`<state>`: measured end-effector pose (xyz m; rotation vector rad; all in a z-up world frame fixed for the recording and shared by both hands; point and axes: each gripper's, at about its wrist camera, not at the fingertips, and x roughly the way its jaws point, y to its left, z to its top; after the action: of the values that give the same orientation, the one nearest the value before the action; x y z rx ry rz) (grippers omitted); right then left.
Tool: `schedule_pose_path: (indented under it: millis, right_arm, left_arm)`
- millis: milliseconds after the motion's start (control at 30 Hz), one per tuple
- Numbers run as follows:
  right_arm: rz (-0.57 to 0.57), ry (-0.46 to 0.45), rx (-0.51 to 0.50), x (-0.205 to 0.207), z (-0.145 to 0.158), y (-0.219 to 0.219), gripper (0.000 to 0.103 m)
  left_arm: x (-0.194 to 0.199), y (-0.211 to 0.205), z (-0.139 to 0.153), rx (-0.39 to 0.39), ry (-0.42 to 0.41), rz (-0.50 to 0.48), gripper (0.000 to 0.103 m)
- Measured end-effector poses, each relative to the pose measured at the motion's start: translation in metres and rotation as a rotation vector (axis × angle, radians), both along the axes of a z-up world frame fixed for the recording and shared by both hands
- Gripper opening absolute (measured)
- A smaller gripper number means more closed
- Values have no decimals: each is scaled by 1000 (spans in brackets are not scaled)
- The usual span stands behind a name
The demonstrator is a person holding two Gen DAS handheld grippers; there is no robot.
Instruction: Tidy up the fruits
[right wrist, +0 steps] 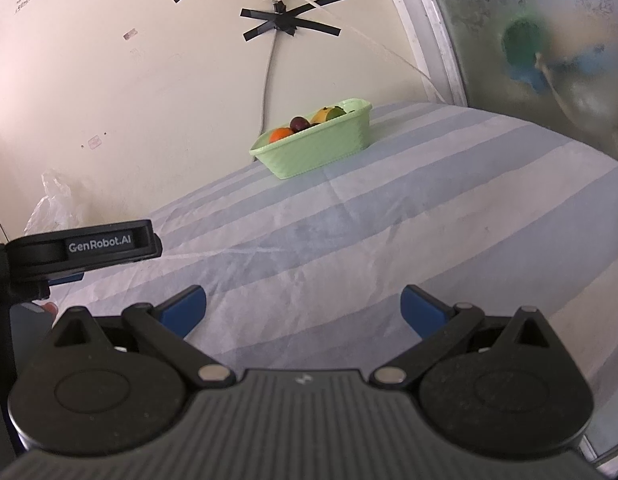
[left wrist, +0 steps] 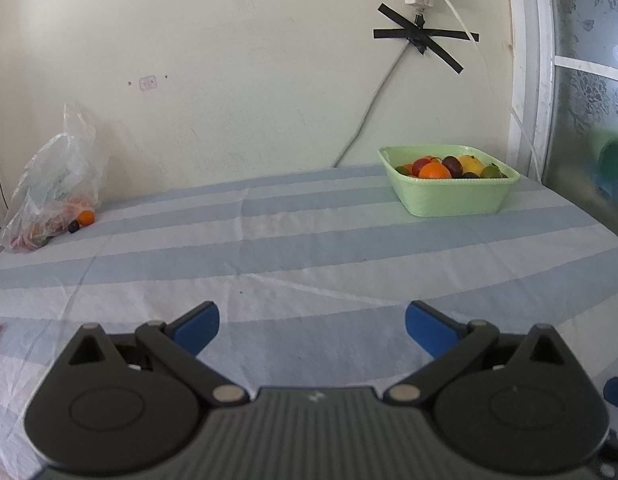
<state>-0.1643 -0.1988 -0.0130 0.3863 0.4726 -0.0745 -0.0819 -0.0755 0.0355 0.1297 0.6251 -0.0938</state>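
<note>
Over the striped desk [left wrist: 309,248], both the left hand-held gripper [left wrist: 312,326] and right hand-held gripper [right wrist: 303,310] hung wide and empty, well apart from the green basket [left wrist: 453,200] of fruits [left wrist: 435,171] by the wall, while the plastic bag [left wrist: 53,184] with an orange [left wrist: 85,217] presumably awaited sorting.

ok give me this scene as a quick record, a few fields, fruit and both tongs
surface: blue and white striped cloth
basket: green basket, far right by the wall, holds mixed fruit
bag: clear plastic bag, far left, some fruit inside
loose fruit: small orange fruit at the bag's mouth
left tongs: open, holding nothing
right tongs: open, holding nothing
</note>
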Motion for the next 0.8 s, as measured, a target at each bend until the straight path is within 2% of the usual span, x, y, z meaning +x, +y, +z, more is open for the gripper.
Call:
schedule_pose_path:
  millis: [567,800]
  right_arm:
    - [-9,14,20,0,-2,-5,103]
    - [-8,19,34,0,-3,-5,103]
  left_arm:
    - [2,-5,-10,-4,70,-37,103]
    - [4,-9,-14,25,93,-50,103]
